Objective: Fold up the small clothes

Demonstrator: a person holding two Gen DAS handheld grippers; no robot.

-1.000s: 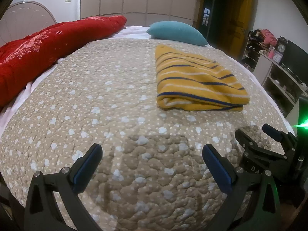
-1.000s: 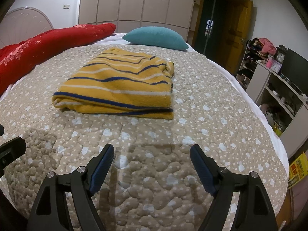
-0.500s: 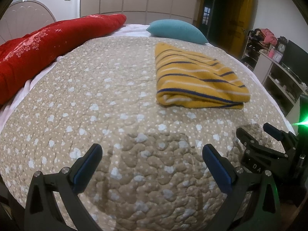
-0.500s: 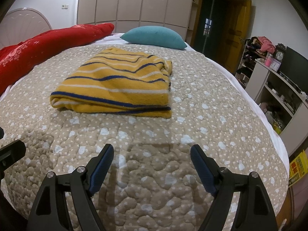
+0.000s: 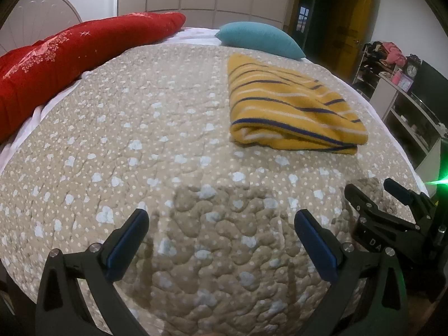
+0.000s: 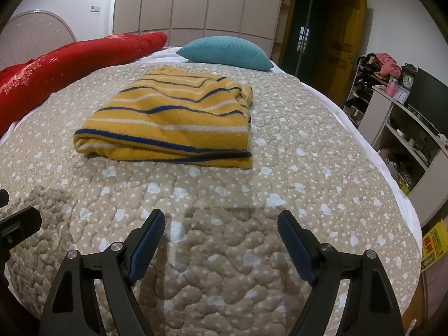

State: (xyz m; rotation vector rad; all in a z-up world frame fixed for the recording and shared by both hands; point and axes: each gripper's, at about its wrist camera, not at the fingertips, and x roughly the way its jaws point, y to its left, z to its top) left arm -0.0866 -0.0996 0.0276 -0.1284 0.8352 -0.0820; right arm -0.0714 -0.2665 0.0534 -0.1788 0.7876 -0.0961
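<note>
A folded yellow garment with blue and white stripes point(image 5: 288, 112) lies on the beige dotted quilt point(image 5: 140, 140); it also shows in the right wrist view point(image 6: 173, 123). My left gripper point(image 5: 221, 224) is open and empty, low over the quilt near the bed's front edge, well short of the garment. My right gripper point(image 6: 221, 224) is open and empty, in front of the garment and apart from it. The right gripper also shows in the left wrist view point(image 5: 372, 196) at the right.
A red bolster point(image 5: 70, 53) lies along the left side of the bed and a teal pillow point(image 5: 260, 39) at the far end. Shelves point(image 6: 406, 128) with clutter stand to the right of the bed. A doorway point(image 6: 308, 30) is at the back.
Both grippers have drawn back slightly and tilted; the garment sits a little farther away in both views. Both stay open and empty.
</note>
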